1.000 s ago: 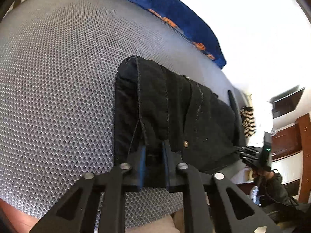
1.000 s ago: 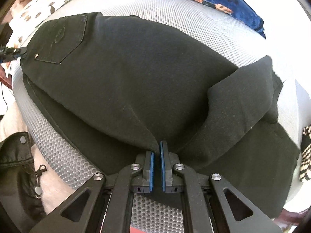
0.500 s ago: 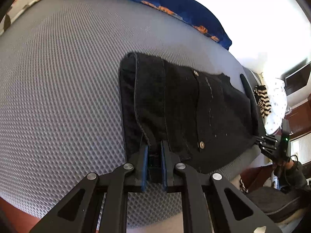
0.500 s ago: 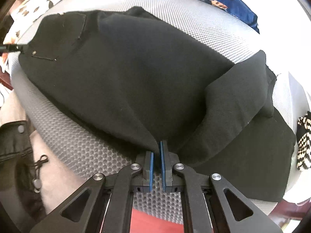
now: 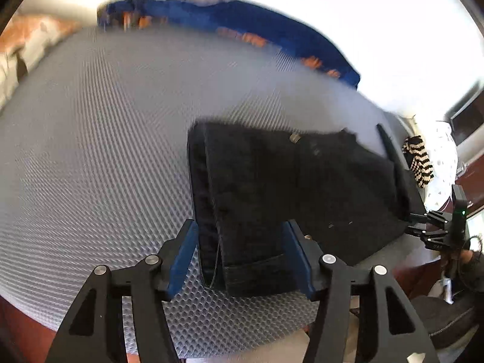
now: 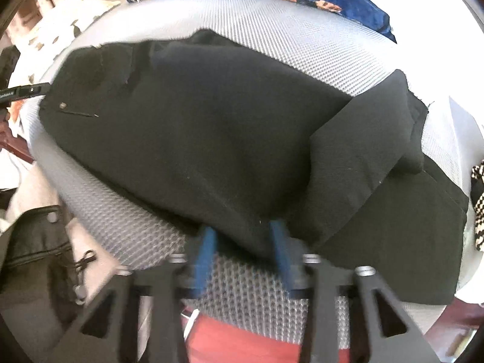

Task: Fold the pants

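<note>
Black pants [image 5: 287, 187] lie folded lengthwise on a grey mesh mat [image 5: 106, 151]. In the left wrist view, the waistband end sits between the blue pads of my left gripper [image 5: 240, 257]. Its jaws are opening and the pads stand clear of the cloth. In the right wrist view the pants [image 6: 211, 127] stretch across the mat [image 6: 317, 48], with a leg end turned over at the right. My right gripper [image 6: 242, 248] is blurred, its jaws opening. The near cloth edge lies between the pads, unpressed. The other gripper shows small at each view's edge [image 5: 435, 230] [image 6: 27, 90].
A blue patterned blanket [image 5: 272, 27] lies along the mat's far edge. A black-and-cream striped cloth [image 5: 419, 163] sits past the pants' far end. Floral bedding [image 6: 54, 21] lies beside the mat. A person's black jacket [image 6: 33, 248] is close at the near edge.
Both grippers were shut on the pants' near edge. Their jaws now stand apart and the cloth has dropped onto the mat. The left gripper has drawn back and up a little.
</note>
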`<state>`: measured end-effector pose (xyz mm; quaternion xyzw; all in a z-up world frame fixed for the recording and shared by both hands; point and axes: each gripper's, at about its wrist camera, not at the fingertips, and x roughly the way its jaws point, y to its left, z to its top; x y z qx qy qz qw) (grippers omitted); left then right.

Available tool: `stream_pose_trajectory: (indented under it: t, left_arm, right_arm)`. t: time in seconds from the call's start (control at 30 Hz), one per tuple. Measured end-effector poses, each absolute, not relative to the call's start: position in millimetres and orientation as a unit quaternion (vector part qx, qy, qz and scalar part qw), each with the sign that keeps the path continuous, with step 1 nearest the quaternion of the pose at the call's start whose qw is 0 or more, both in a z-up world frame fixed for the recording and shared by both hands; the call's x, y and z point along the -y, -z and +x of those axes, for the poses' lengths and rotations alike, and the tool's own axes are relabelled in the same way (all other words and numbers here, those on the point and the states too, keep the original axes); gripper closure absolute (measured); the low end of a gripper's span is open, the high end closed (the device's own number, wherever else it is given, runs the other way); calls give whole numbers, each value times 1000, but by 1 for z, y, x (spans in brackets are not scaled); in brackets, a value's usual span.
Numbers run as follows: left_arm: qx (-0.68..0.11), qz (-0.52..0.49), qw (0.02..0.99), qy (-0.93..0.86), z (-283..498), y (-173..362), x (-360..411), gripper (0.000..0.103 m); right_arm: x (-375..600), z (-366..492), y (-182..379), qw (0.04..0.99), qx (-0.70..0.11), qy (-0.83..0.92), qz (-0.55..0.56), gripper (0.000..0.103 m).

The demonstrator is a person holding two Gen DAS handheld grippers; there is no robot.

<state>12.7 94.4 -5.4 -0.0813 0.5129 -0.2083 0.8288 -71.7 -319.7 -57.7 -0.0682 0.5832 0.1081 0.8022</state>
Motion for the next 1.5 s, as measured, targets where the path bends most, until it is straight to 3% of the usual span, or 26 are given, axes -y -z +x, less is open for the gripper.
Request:
stream_pose_trajectory:
  t: [0.13, 0.23, 0.47, 0.77, 1.03, 1.2, 1.3, 1.5]
  left_arm:
    - [-466, -36, 853, 234, -5, -31, -68, 45]
    - [-447, 7, 847, 287, -2, -42, -12, 44]
    - [-450, 81, 780, 427, -22, -15, 136, 44]
    - [-454, 120, 710, 525, -45, 13, 265, 53]
    - [-500, 126, 688, 511, -46, 48, 303, 67]
    - [-511, 114, 690, 500, -37, 52, 302, 94]
    - [-515, 108, 692, 494, -33, 53, 296, 96]
    - [-517, 98, 694, 492, -32, 53, 290, 97]
  right_arm:
    - [330, -81, 35, 818, -559, -104, -83, 48]
    - [354, -76, 25, 833, -544, -93, -20, 48]
    - [408, -55, 23, 837, -524, -41, 150, 48]
    - [463, -31, 19, 824, -506, -19, 252, 48]
    - [534, 15, 32, 810, -485, 15, 328, 49]
    - [574, 59, 51, 798, -475, 20, 370, 53]
    - [594, 84, 71, 782, -474, 22, 405, 62]
    - [606, 112, 99, 772, -484, 32, 410, 64]
